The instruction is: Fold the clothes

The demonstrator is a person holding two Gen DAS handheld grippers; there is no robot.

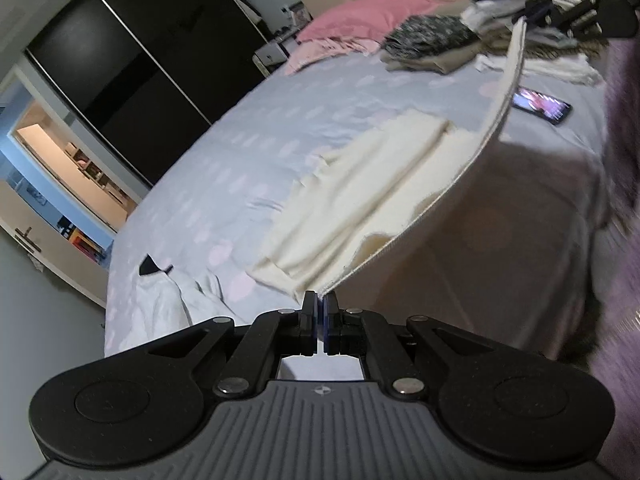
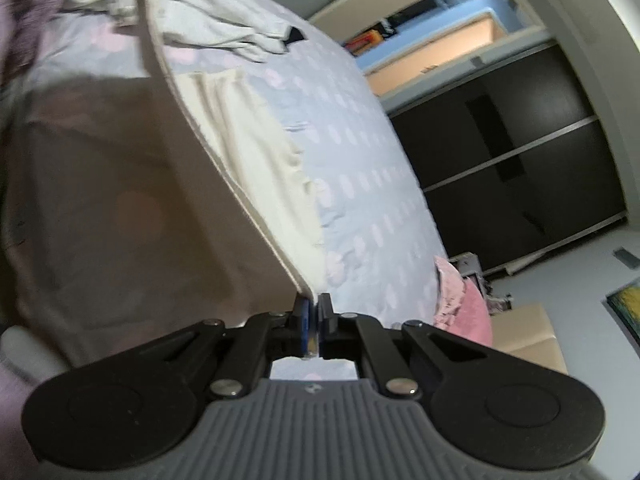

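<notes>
My left tool and right tool are each clamped on a corner of the cream garment. Its held edge stretches from lower centre to upper right of the left view. The rest trails onto the bed, so I judge the fold goes toward it.
</notes>
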